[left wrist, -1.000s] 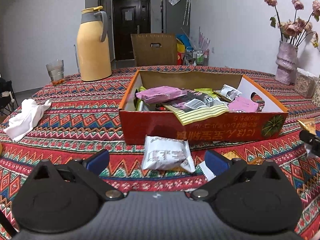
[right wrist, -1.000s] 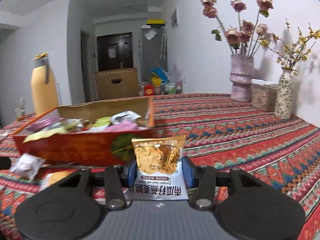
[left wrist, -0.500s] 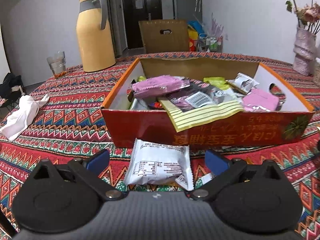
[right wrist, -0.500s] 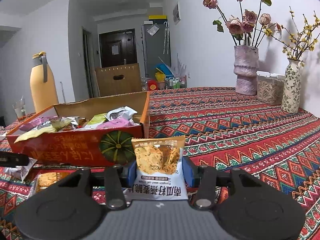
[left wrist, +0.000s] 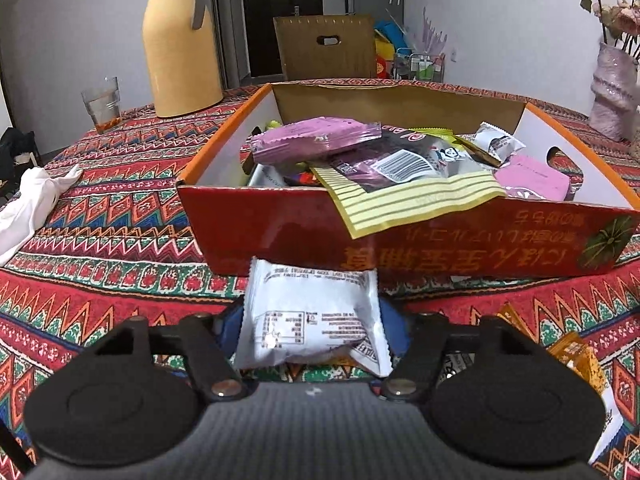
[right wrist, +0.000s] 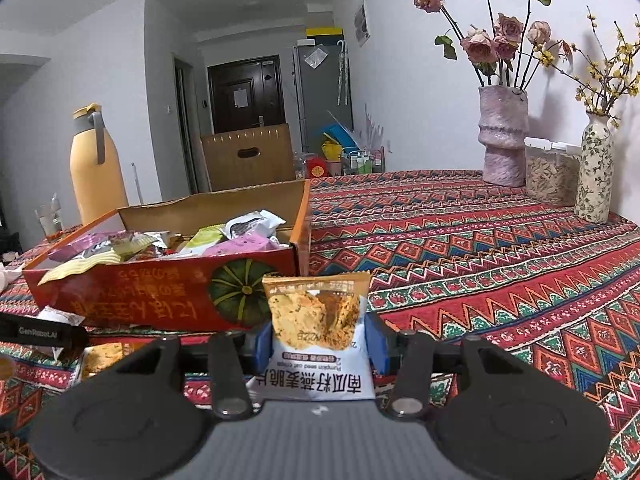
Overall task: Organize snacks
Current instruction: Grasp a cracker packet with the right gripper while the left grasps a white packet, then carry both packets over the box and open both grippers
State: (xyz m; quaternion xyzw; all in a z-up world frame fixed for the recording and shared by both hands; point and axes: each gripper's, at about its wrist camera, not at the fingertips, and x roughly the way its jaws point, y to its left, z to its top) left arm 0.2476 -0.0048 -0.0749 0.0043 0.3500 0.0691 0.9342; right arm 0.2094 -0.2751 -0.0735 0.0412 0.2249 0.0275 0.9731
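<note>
- Left gripper [left wrist: 310, 326], bottom centre of the left wrist view: its jaws are closing with the white snack packet [left wrist: 310, 318] between the blue pads, which sit right against the packet's two edges.
- That white packet lies on the patterned tablecloth [left wrist: 100, 248], its far edge touching the front wall of the red cardboard box [left wrist: 280, 232].
- Right gripper [right wrist: 320, 340], bottom centre of the right wrist view: clamped on an orange-and-white crisp packet [right wrist: 318, 328], standing upright between the pads.
- Another orange packet [left wrist: 576, 356] lies on the cloth at lower right of the left view.
- The box, mid-frame, is piled with snacks: a pink packet [left wrist: 316, 142] on top, a yellow striped bag [left wrist: 412, 200] drooping over the front wall.
- Farther back, upper left: a glass [left wrist: 102, 104] and a yellow flask [left wrist: 180, 36].
- Upper right of the right view: a pink vase [right wrist: 504, 136] with roses.
</note>
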